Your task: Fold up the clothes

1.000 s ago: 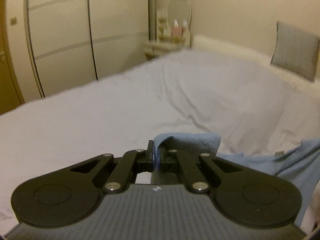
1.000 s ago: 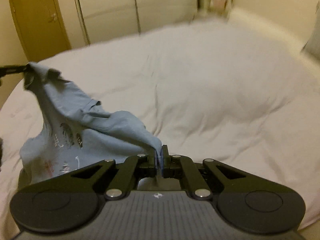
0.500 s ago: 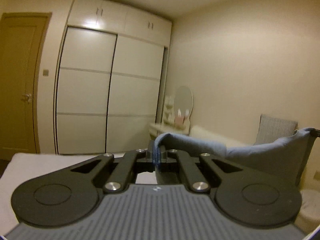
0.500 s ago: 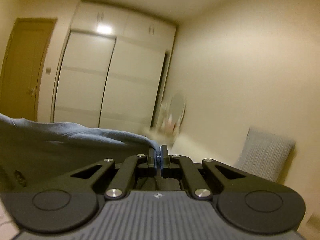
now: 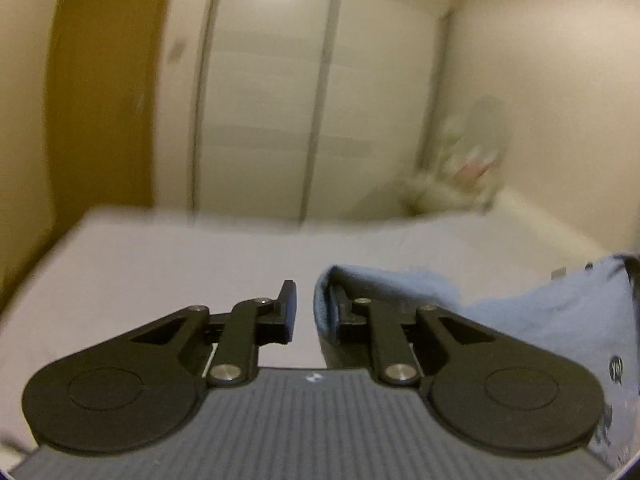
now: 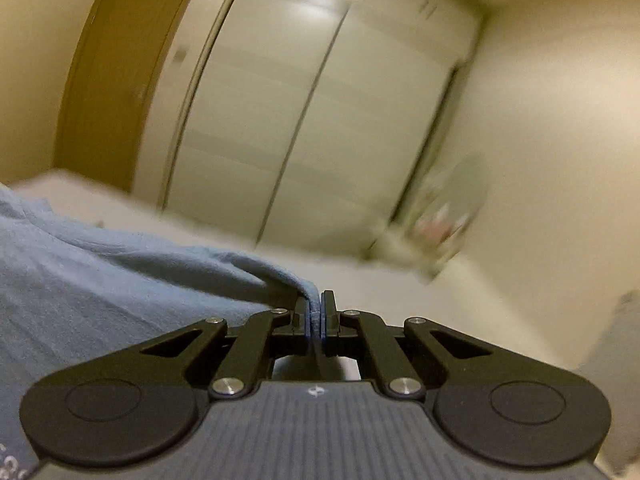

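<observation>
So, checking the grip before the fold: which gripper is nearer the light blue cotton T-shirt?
Right. The right gripper clamps the light blue cotton T-shirt; the left gripper is open, cloth draped on one finger.

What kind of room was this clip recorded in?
Most likely a bedroom: a bed with a pale cover fills the foreground, a tall sliding-door wardrobe lines the far wall, and a blurred dressing table stands in the corner.

Cream sliding wardrobe [image 5: 280, 120], brown door [image 5: 104, 92], white bed [image 5: 160, 264].
</observation>
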Action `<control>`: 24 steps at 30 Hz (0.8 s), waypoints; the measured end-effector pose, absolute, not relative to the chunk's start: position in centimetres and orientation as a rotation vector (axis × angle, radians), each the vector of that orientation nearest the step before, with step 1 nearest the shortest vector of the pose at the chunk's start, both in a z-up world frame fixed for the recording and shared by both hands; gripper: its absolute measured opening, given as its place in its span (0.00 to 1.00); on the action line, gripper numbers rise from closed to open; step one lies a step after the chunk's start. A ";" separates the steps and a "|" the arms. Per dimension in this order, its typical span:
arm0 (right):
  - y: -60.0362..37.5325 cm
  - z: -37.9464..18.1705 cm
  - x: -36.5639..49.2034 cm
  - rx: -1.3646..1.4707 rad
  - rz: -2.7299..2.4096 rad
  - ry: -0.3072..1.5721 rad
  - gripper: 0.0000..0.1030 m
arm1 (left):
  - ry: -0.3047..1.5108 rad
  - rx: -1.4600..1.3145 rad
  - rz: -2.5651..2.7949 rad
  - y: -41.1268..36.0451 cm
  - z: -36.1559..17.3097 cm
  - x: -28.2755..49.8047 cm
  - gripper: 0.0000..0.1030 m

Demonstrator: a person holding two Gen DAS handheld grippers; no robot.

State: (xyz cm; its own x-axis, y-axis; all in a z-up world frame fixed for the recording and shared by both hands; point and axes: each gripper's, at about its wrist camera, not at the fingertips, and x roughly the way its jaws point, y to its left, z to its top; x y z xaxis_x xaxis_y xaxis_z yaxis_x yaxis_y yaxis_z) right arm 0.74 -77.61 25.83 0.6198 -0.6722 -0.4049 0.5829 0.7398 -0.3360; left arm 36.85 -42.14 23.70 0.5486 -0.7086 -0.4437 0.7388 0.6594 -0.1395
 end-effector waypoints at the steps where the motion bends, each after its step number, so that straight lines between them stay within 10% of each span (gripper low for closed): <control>1: -79.7 22.6 3.2 -0.164 -0.701 0.590 0.15 | 0.540 0.092 -0.812 -43.9 19.9 38.4 0.22; 3: -83.1 16.1 7.3 -0.110 -0.650 0.693 0.39 | 0.655 0.128 -0.715 -46.0 12.7 40.8 0.34; 12: -84.9 -2.4 5.9 0.170 -0.548 0.930 0.56 | 1.057 0.069 -0.483 -40.3 -5.9 34.6 0.42; 24: -72.1 -5.5 -15.2 0.582 -0.648 1.148 0.62 | 1.303 0.088 -0.769 -33.0 -5.7 23.3 0.63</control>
